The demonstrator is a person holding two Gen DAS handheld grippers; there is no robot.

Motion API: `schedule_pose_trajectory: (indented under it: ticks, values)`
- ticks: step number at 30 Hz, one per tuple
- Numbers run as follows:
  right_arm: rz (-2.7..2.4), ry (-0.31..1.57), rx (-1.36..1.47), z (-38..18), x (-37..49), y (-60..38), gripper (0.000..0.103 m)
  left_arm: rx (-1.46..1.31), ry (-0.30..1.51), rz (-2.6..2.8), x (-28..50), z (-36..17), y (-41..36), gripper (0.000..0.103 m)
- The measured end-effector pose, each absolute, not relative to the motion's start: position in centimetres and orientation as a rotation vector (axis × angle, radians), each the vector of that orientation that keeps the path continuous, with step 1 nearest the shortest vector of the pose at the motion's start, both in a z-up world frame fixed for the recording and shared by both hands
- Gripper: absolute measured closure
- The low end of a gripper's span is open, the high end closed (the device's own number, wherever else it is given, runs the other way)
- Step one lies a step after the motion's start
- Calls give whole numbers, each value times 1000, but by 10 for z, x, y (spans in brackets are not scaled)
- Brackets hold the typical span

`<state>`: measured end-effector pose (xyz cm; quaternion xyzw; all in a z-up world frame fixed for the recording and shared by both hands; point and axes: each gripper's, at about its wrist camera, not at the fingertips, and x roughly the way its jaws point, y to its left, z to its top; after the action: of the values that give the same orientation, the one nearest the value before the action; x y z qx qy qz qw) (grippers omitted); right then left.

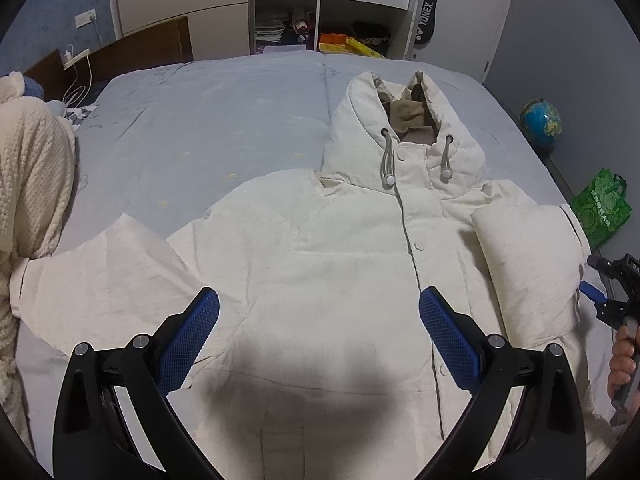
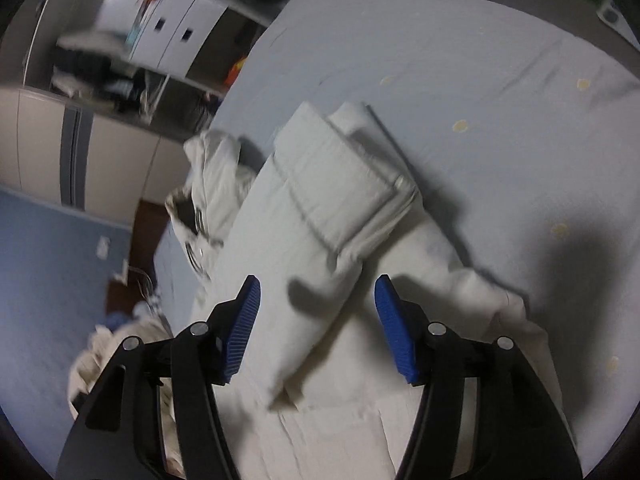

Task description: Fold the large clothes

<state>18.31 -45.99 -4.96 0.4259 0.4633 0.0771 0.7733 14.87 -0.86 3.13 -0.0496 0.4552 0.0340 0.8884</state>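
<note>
Your right gripper [image 2: 316, 320] hung half-open and empty above the jacket's [image 1: 340, 272] folded sleeve [image 2: 340, 196], your left gripper [image 1: 320, 340] wide and empty; unpinned, the puffy sleeve could spring open.

Coat hem [image 1: 320, 456] cut off below

The left gripper [image 1: 319, 336] points steeply downward, its blue fingers [image 1: 191, 340] spread wide, gripping nothing. The right gripper [image 2: 317, 330], perhaps tilted sideways, has its fingers [image 2: 394, 336] apart, nothing pinched; a hand [image 1: 623, 354] holds it.
</note>
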Motion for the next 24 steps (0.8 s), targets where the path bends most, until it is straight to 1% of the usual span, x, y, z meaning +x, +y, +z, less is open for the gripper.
schedule_pose_trajectory:
  ticks: [2,3,4,6,7,10,17,24]
  values:
    - [170,988,948,-51,191,-458,48,-105,942,74,148,33,-7,7]
    - [173,981,954,-52,194,-455,53,-105,940,75,148,34,-6,7]
    - [167,975,948,-51,196,-451,70,-104,937,77,147,35,-5,7]
    - [193,966,949,-50,201,-439,87,-102,930,87,146,39,-1,7]
    - [219,955,953,-47,202,-433,90,-104,924,93,145,40,2,7]
    - [306,914,876,-26,204,-404,94,-120,912,115,143,45,14,7]
    - [521,888,685,6,196,-321,95,-180,906,149,138,49,40,7]
    - [696,954,411,9,178,-223,95,-210,902,172,135,52,56,7]
